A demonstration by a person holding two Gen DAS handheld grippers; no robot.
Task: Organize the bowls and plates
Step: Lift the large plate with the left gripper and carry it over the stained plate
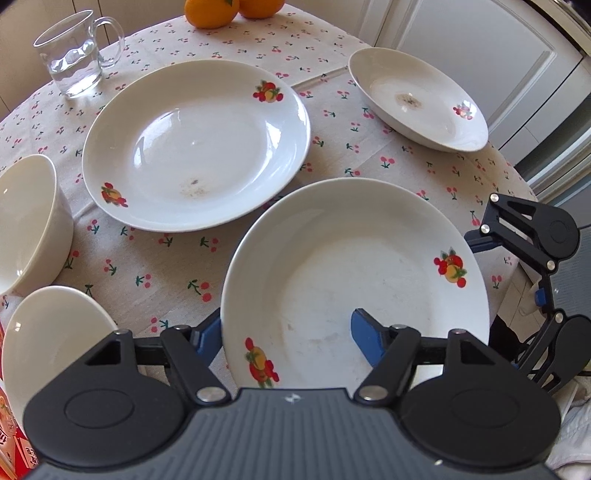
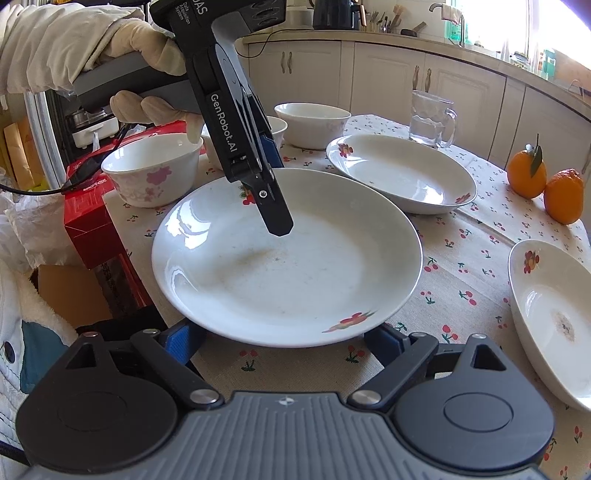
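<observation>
left hand-held gripper (image 1: 286,334): jaws clamped on the rim of the near plate (image 1: 362,280), one blue finger on top, one under; plate is lifted and tilted at the table's near edge
right hand-held gripper (image 2: 284,341): jaws spread wide, fingers under the near plate's edge, contact unclear
other plates: 1 at table centre (image 1: 195,144), 1 at the right edge (image 1: 417,99)
bowls: 2 at the left edge (image 1: 29,221), (image 1: 55,332)
table (image 1: 166,266): cherry-print cloth
glass mug (image 1: 74,55), 2 oranges (image 1: 212,13): far edge
</observation>
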